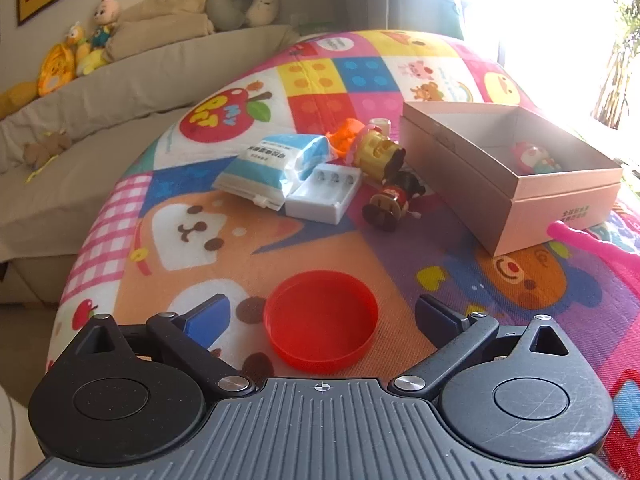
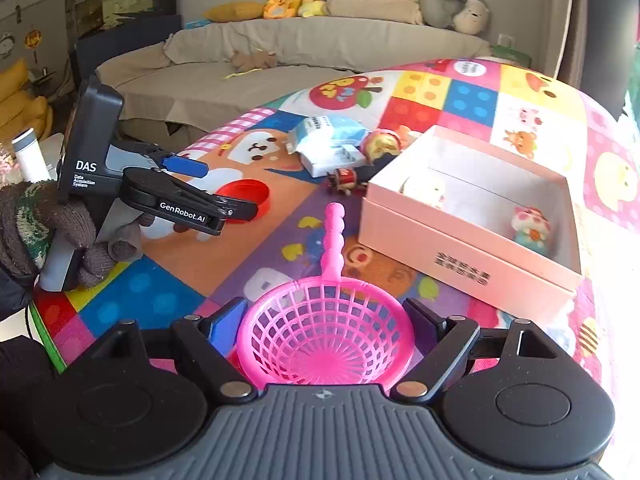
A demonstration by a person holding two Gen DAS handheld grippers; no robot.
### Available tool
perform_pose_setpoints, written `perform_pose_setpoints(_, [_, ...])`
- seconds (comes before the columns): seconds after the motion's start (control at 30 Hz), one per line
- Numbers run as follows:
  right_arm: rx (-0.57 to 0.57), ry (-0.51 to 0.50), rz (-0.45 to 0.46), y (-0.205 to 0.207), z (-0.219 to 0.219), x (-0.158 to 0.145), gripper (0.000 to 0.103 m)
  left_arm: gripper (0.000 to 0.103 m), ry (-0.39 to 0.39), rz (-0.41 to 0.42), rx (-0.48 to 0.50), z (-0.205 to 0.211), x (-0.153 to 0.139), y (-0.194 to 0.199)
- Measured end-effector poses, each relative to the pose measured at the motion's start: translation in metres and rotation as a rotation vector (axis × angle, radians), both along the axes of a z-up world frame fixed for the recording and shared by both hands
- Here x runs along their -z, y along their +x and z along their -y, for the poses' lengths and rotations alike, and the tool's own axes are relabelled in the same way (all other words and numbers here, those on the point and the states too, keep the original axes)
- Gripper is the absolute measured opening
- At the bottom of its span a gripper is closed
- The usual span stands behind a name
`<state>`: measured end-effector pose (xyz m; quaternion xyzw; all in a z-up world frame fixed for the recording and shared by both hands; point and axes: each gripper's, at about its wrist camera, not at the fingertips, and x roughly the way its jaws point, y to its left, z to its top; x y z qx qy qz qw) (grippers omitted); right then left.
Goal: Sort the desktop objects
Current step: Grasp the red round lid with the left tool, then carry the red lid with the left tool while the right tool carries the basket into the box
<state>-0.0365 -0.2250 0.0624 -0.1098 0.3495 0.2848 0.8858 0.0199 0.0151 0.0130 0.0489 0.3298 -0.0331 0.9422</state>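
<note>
A round red lid [image 1: 322,322] lies on the colourful play mat [image 1: 208,240] between the fingers of my left gripper [image 1: 322,312], which is open with a gap on each side of the lid. In the right wrist view, the left gripper [image 2: 228,192] straddles that lid [image 2: 244,196]. My right gripper [image 2: 324,320] is shut on the bowl of a pink plastic strainer [image 2: 326,332], whose beaded handle points away from me. The open pink box [image 2: 460,256] stands just right of it, with a small figurine [image 2: 530,224] inside.
A pile sits beyond the lid: a blue-white tissue packet [image 1: 268,168], a white battery case [image 1: 324,196], a dark wind-up toy [image 1: 392,200], a gold toy [image 1: 378,146] and an orange one [image 1: 346,136]. The box [image 1: 560,216] stands right of them. A gloved hand [image 2: 40,232] holds the left gripper.
</note>
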Motion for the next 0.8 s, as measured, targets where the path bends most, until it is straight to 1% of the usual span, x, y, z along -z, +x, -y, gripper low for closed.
perform_pose_setpoints(0.03, [0.018, -0.001, -0.006, -0.002, 0.005, 0.002, 0.084, 0.093, 0.003, -0.012, -0.003, 0.001, 0.002, 0.002])
perform_pose_setpoints(0.07, [0.033, -0.003, -0.011, -0.003, 0.009, 0.003, 0.084, 0.082, 0.001, -0.024, -0.007, 0.002, 0.003, 0.004])
perform_pose_setpoints(0.1, [0.050, -0.005, -0.016, -0.005, 0.014, 0.006, 0.084, 0.076, -0.006, -0.035, -0.012, 0.002, 0.005, 0.006])
perform_pose_setpoints(0.13, [0.070, -0.004, -0.023, -0.007, 0.020, 0.008, 0.084, 0.075, -0.012, -0.035, -0.015, 0.001, 0.006, 0.006])
perform_pose_setpoints(0.2, [0.105, 0.005, -0.033, -0.008, 0.029, 0.011, 0.084, 0.069, -0.009, -0.030, -0.006, 0.003, 0.005, 0.003])
perform_pose_setpoints(0.3, [0.146, 0.016, -0.026, -0.014, 0.041, 0.010, 0.084, 0.069, 0.035, 0.000, 0.044, 0.014, 0.001, -0.014])
perform_pose_setpoints(0.37, [0.161, 0.015, -0.010, -0.019, 0.048, 0.007, 0.084, 0.069, 0.066, 0.031, 0.086, 0.024, -0.007, -0.031])
perform_pose_setpoints(0.47, [0.201, 0.000, 0.071, -0.030, 0.063, -0.009, 0.084, 0.069, 0.044, 0.093, 0.160, 0.036, -0.035, -0.052])
perform_pose_setpoints(0.53, [0.237, 0.014, 0.158, -0.036, 0.077, -0.031, 0.084, 0.069, 0.032, 0.177, 0.212, 0.050, -0.066, -0.058])
perform_pose_setpoints(0.6, [0.273, 0.032, 0.250, -0.036, 0.089, -0.056, 0.084, 0.069, 0.025, 0.262, 0.258, 0.068, -0.096, -0.054])
perform_pose_setpoints(0.67, [0.308, 0.053, 0.335, -0.034, 0.098, -0.076, 0.084, 0.069, 0.020, 0.316, 0.298, 0.089, -0.116, -0.039])
perform_pose_setpoints(0.7, [0.324, 0.064, 0.368, -0.031, 0.102, -0.084, 0.084, 0.069, 0.023, 0.330, 0.313, 0.101, -0.121, -0.028])
perform_pose_setpoints(0.8, [0.354, 0.104, 0.416, -0.017, 0.111, -0.095, 0.084, 0.069, 0.014, 0.304, 0.337, 0.137, -0.120, 0.020])
